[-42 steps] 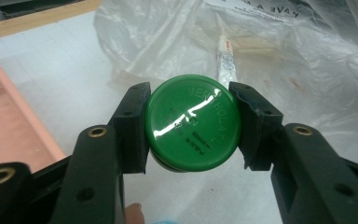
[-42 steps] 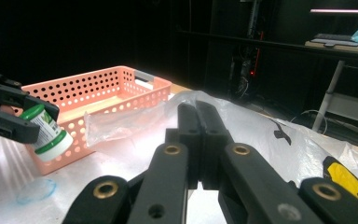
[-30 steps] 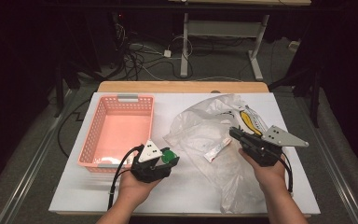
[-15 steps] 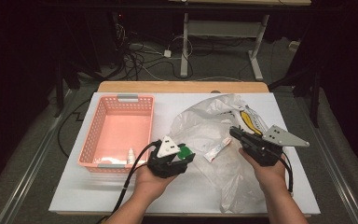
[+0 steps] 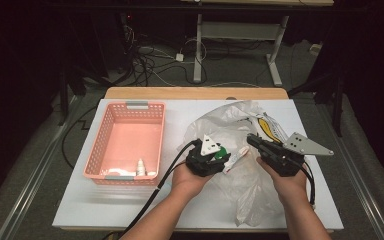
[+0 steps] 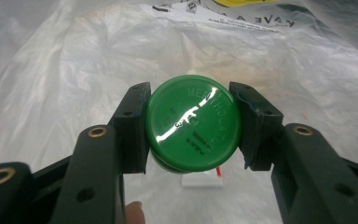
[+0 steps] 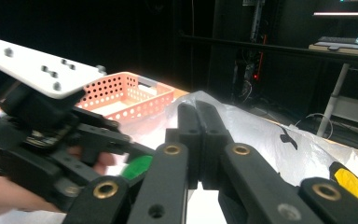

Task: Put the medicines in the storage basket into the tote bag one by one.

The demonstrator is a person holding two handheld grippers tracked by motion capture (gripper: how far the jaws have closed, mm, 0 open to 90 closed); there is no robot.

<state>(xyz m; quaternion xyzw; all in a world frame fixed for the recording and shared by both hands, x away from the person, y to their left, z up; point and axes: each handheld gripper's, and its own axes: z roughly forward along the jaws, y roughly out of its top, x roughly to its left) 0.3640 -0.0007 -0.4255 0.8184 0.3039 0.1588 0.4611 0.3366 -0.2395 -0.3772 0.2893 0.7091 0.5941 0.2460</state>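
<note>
My left gripper [image 6: 193, 123] is shut on a round green jar [image 6: 193, 128] with embossed lettering on its lid, held by its sides. In the high view this gripper [image 5: 221, 151] and the jar [image 5: 220, 149] hover over a crumpled clear plastic bag [image 5: 230, 120] on the white table [image 5: 105, 210]. My right gripper [image 5: 251, 138] sits just to the right over the same bag, its jaws pressed together [image 7: 198, 112] with nothing visible between them. A white and red tube [image 5: 235, 160] lies on the bag between the two grippers. In the right gripper view the green jar [image 7: 137, 166] shows close by.
A pink perforated basket [image 5: 125, 107] stands on the table's left half, with a small white bottle [image 5: 140, 167] at its near end. The bag carries yellow and black print [image 5: 267, 127]. Cables and table legs lie on the floor beyond.
My left gripper has carried the green jar rightward from beside the basket to over the plastic bag, close to the right gripper. The right gripper has stayed put.
</note>
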